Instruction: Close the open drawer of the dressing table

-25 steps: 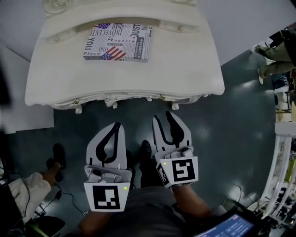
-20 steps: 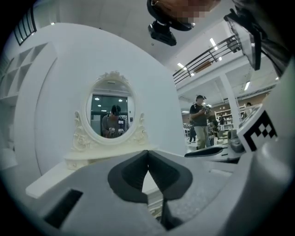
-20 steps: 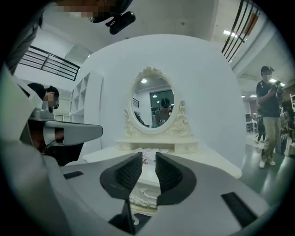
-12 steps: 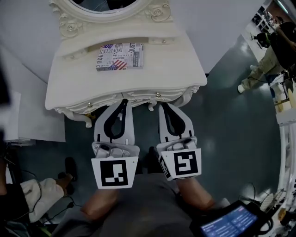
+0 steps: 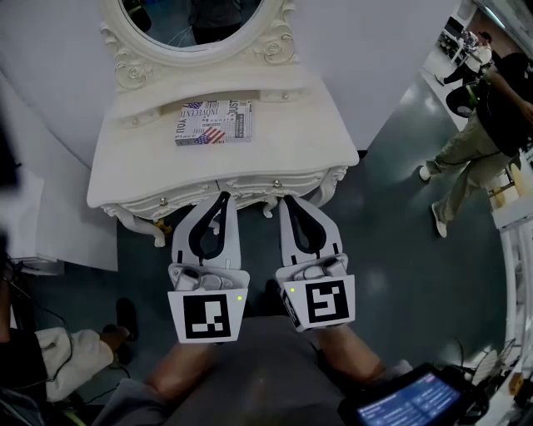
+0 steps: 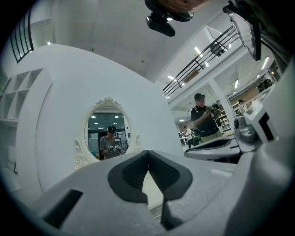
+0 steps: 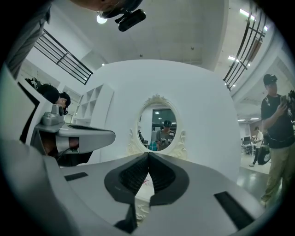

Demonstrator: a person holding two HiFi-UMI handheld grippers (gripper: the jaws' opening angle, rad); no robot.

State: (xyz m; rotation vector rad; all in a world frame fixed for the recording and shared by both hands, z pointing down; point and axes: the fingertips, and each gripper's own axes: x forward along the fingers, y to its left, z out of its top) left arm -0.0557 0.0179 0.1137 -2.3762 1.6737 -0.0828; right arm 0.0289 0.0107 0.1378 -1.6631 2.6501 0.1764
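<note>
White plastic housings on both tools, each carrying a black-and-white marker cube, held side by side above the person's grey-clad lap.

Left gripper (image 5: 222, 198): fingers pressed together at the tips, nothing between them. Only a lens-shaped gap shows behind the dark pads (image 6: 131, 177).

Right gripper (image 5: 287, 200): fingers likewise closed tip to tip, empty, with ribbed dark pads (image 7: 161, 177).

Both sets of tips lie at the front edge of the cream dressing table (image 5: 316, 158), on or just at the drawer front (image 5: 250, 181). That front sits tucked under the lip of the tabletop. No part of it projects in the head view; whether it is fully seated cannot be told.

On the tabletop, left of centre and well back from the grippers, lies a flat box (image 5: 214, 122) printed with newsprint lettering and flags.

Behind it an oval mirror (image 5: 196, 21) in a carved cream frame stands upright against the white wall.

A bystander (image 5: 487, 125) stands on the dark floor, far right.
</note>
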